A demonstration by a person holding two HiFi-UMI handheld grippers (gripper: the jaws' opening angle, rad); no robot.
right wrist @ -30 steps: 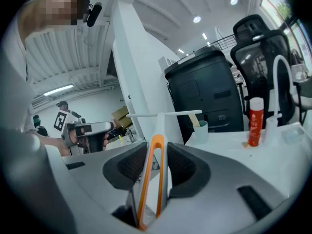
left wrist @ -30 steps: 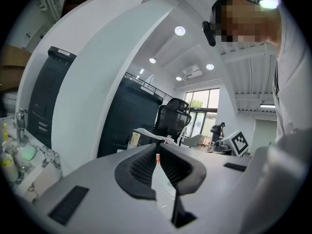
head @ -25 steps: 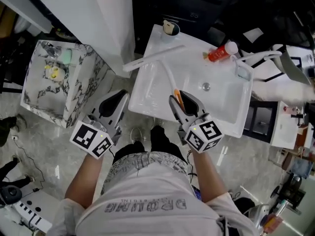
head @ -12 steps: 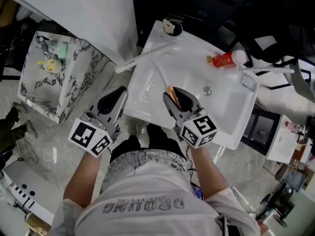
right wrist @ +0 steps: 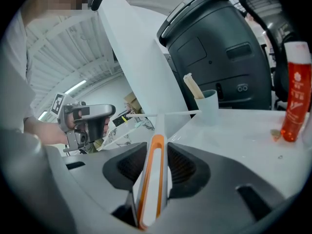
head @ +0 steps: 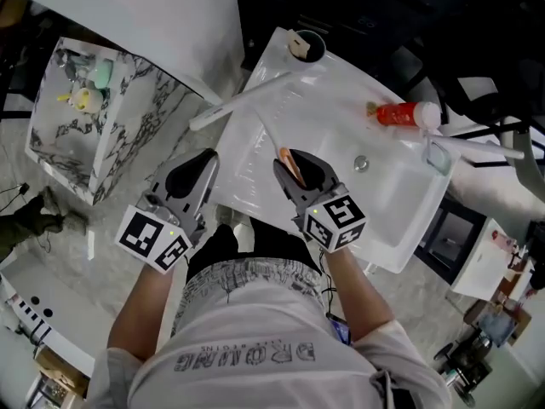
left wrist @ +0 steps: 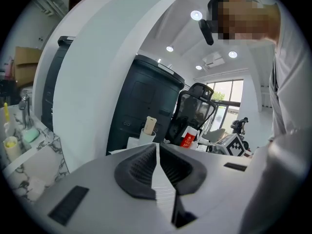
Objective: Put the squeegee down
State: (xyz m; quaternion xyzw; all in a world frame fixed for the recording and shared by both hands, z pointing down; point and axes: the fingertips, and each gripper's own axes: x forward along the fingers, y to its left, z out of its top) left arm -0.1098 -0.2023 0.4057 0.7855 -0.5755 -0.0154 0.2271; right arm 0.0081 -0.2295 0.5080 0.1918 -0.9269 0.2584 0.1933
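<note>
Right gripper [head: 296,165] [right wrist: 157,152]: jaws clamped on the orange-edged white handle of the white squeegee [head: 247,100] [right wrist: 153,179]. The handle runs up between the pads. Its long white blade sits across the far-left corner of the white ceramic sink [head: 400,220] [right wrist: 243,135] and sticks out past the left rim. Can't tell if the blade touches the sink.

Left gripper [head: 203,167] [left wrist: 157,149]: jaws closed together, nothing between them. It hangs just left of the sink's near-left edge, level with the right gripper.

Also on the sink: a pale cup with a beige stick in it [head: 302,45] [right wrist: 210,106] at the far-left corner, and a red bottle with a white cap [head: 396,113] [right wrist: 295,99] at the far right. A marble-patterned open box [head: 111,156] is further left, apart from the sink.
</note>
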